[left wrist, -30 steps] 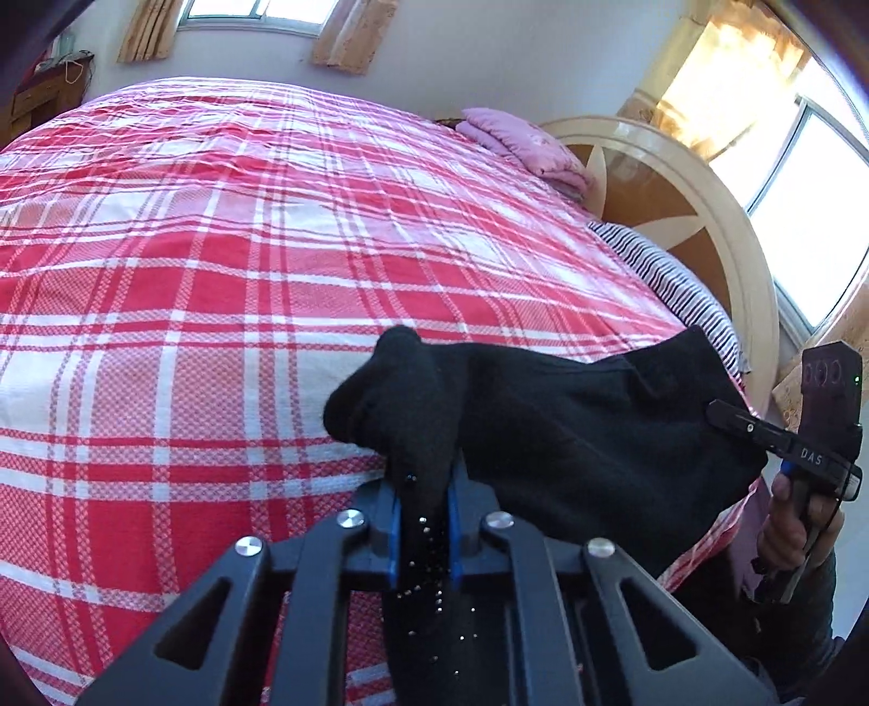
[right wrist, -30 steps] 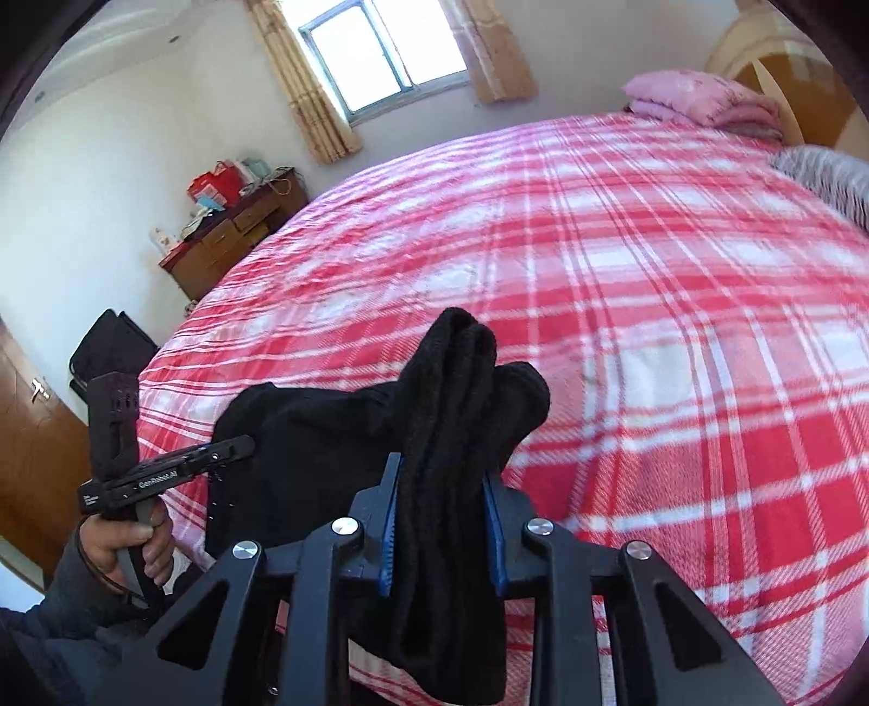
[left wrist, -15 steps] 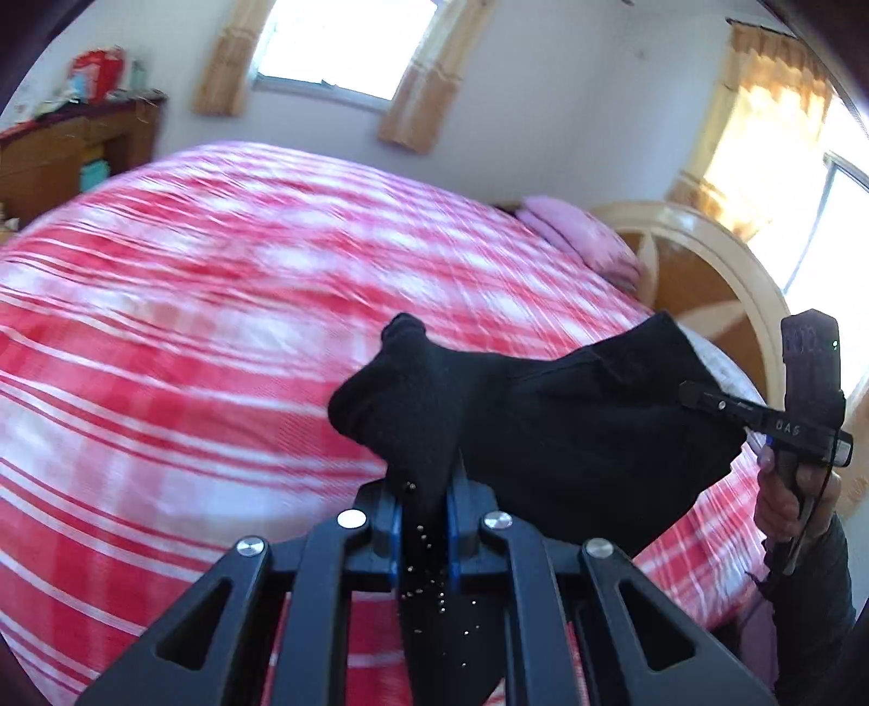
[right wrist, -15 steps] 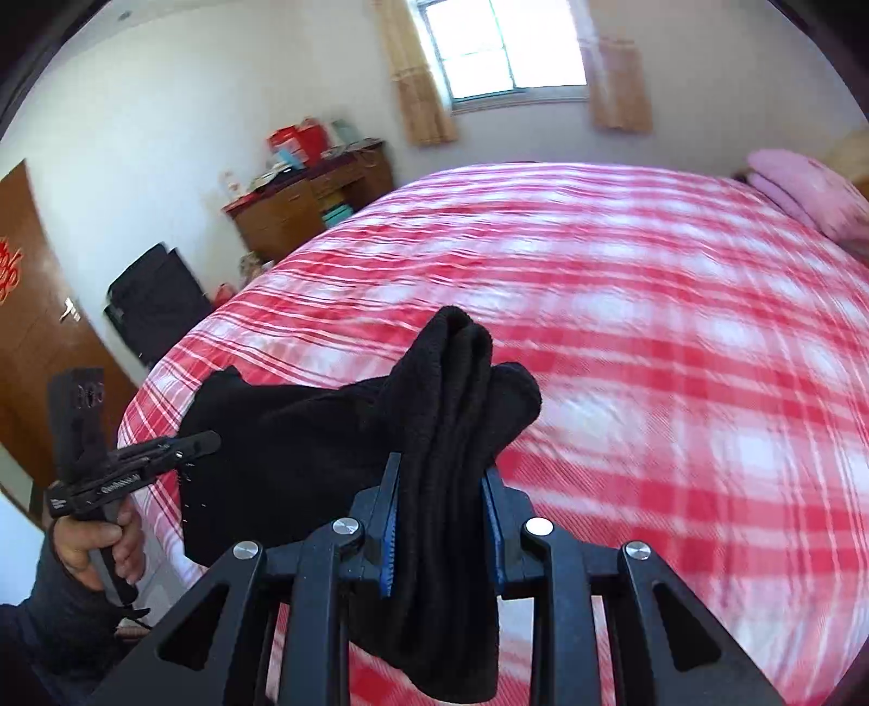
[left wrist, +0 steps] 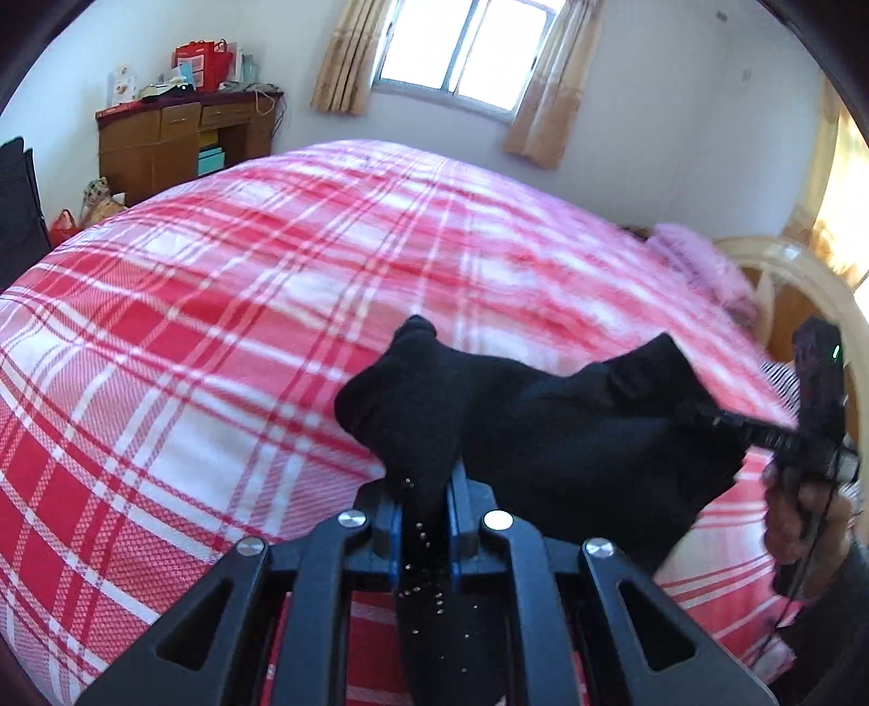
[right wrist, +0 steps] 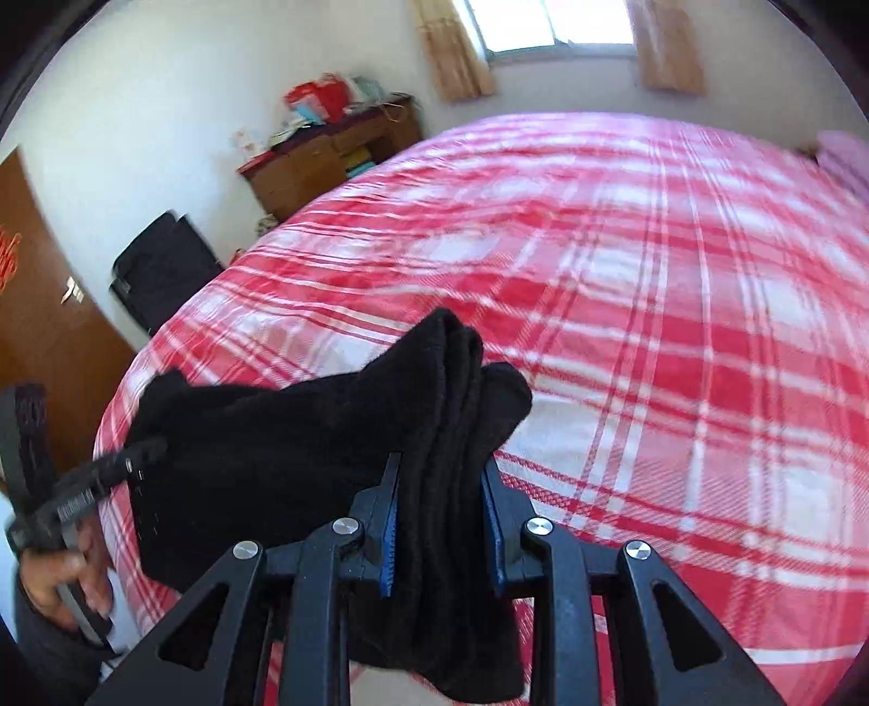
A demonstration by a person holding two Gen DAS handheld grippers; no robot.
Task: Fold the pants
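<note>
Black pants [left wrist: 570, 434] hang bunched between my two grippers above the red plaid bed [left wrist: 217, 326]. My left gripper [left wrist: 426, 478] pinches a thin fold of the fabric; its jaws are opening slightly, with the pads still on the cloth. In the right wrist view, my right gripper [right wrist: 440, 472] is shut on a thick bundle of the pants [right wrist: 271, 434], whose folded end sticks up past the fingertips. Each camera sees the other gripper at the far end of the cloth: the right gripper [left wrist: 700, 413] and the left gripper [right wrist: 157, 448], each held by a hand.
The plaid bed [right wrist: 652, 326] fills both views. A wooden desk [left wrist: 179, 141] with clutter stands by the far wall under a curtained window [left wrist: 461, 49]. A pink pillow [left wrist: 700, 271] and cream headboard [left wrist: 787, 282] lie right. A black chair [right wrist: 157, 271] and a brown door [right wrist: 32, 326] are left.
Both grippers have swung sideways along the bed with the pants still stretched between them; the desk and window have come into view and the headboard has slid toward the edge. Both grips held.
</note>
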